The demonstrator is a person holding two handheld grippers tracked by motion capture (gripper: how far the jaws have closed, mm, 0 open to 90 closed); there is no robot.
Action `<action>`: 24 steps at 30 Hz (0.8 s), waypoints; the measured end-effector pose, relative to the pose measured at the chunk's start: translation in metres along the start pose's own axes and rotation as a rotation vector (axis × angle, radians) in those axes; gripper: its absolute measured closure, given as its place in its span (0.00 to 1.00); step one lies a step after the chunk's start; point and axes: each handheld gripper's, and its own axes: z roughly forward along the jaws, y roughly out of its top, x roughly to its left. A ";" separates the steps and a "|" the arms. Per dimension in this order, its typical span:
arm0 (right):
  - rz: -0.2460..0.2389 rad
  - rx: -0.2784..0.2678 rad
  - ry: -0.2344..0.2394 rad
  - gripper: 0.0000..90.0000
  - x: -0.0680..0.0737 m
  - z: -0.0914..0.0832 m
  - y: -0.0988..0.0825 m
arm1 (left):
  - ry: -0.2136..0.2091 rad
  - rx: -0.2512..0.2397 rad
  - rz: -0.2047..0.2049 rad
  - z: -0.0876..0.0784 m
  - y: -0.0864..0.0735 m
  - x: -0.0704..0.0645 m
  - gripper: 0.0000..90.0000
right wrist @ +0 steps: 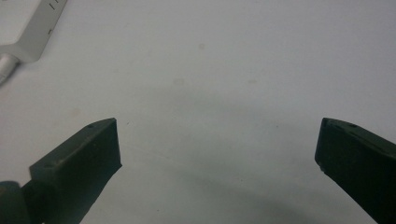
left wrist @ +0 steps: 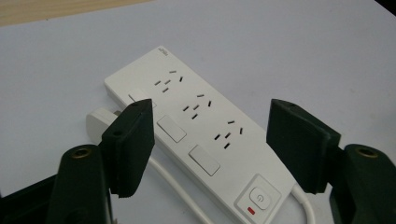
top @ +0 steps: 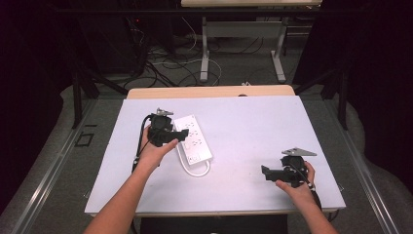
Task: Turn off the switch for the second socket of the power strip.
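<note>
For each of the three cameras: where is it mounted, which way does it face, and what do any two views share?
High view: above the person's side, looking forward and down on the table; both forearms, left gripper and right gripper show.
Left gripper view: rides the left gripper, looking down between its parted jaws at the power strip.
Right gripper view: rides the right gripper, facing bare table between its open jaws, with the strip's corner at top left.
Shared: all three show the power strip.

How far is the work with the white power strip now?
Nothing looks finished. The left hand-held gripper is open around the power strip, its pads not yet pressing. The grip and any move are left. The right hand-held gripper is open above the table.
</note>
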 end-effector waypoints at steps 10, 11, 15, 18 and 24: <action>0.003 0.000 0.004 0.00 -0.001 0.000 0.000 | 0.007 0.022 -0.018 0.020 0.005 0.009 0.43; 0.008 0.003 0.005 0.00 -0.001 0.001 0.000 | 0.008 0.020 -0.023 0.021 0.005 0.009 0.43; 0.014 0.005 0.007 0.00 -0.001 0.001 0.000 | 0.002 0.022 -0.048 0.028 0.006 0.013 0.43; 0.009 0.005 0.008 0.00 -0.002 0.001 0.000 | 0.009 0.019 -0.054 0.032 0.006 0.015 0.45; 0.015 0.010 0.014 0.00 -0.001 0.001 -0.001 | 0.014 0.016 -0.083 0.040 0.007 0.019 0.48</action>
